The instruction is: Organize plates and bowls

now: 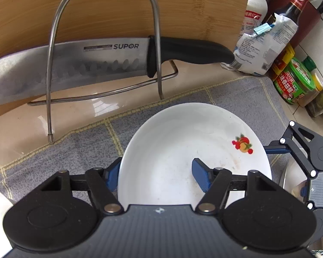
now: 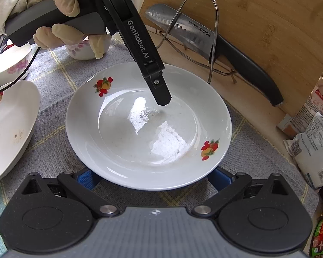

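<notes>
Sitting flat on the grey checked cloth [image 2: 53, 150], the white plate [image 2: 148, 124] is the thing to sort now. It is round and shiny, with a deep middle and small red and orange fruit pictures on its rim. A few faint brown smudges show near the rim.

The left tongs [image 1: 158, 177] straddle the plate's edge. One blue pad sits inside the plate and the other sits just outside the rim. There is a gap between the pads, so I judge them open and not yet squeezing. This looks like a way to pinch the rim so the plate can be lifted.

The right tongs [image 2: 152, 177] rest low at the near edge of the plate. Their blue pads are spread wide, one on each side, partly under the rim. They are open and hold nothing. Maybe they keep the plate from sliding.

Left of the plate lies a second plate [image 2: 8, 129] with the same fruit picture. Beyond the plate stand two flowered bowls [image 2: 10, 62]. They likely wait for their turn.

Behind the plate a big knife [image 1: 71, 64] rests in a wire rack [image 1: 105, 43], which leans by a wooden board [image 1: 118, 4]. To the right of the plate are bags and jars [image 1: 295, 81] on the bench [image 1: 21, 133].
</notes>
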Available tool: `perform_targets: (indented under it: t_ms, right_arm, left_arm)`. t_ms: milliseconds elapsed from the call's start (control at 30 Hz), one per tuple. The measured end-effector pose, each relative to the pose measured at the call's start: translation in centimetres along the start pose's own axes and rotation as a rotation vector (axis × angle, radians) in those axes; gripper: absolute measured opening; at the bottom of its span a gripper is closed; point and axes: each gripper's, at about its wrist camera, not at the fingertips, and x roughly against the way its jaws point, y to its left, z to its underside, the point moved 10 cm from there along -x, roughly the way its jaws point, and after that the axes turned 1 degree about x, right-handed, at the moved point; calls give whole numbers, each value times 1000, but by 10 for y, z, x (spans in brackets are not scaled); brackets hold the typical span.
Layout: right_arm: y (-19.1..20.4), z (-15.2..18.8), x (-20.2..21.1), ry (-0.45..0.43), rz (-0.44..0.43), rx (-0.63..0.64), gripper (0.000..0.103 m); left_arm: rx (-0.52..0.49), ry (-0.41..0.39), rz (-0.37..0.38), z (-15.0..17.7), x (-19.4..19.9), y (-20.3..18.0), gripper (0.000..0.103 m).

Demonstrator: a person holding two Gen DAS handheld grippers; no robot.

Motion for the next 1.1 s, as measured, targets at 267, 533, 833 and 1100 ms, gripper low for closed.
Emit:
perform_targets:
  t_ms: [267, 533, 833, 1100]
  right_arm:
    - [0, -1, 4, -8, 46, 19, 103]
    - [0, -5, 5, -14, 37, 6, 103]
    - [0, -9, 9, -28, 43, 5, 103]
    - [3, -13, 15, -44, 45, -6, 103]
  left_arm:
    - [7, -16, -14, 2, 4, -2, 66]
    - [-7, -37, -33, 4, 10, -2, 66]
    - [-24, -70, -42, 4, 17, -3, 66]
    - [-36, -91, -47, 4, 23, -5, 66]
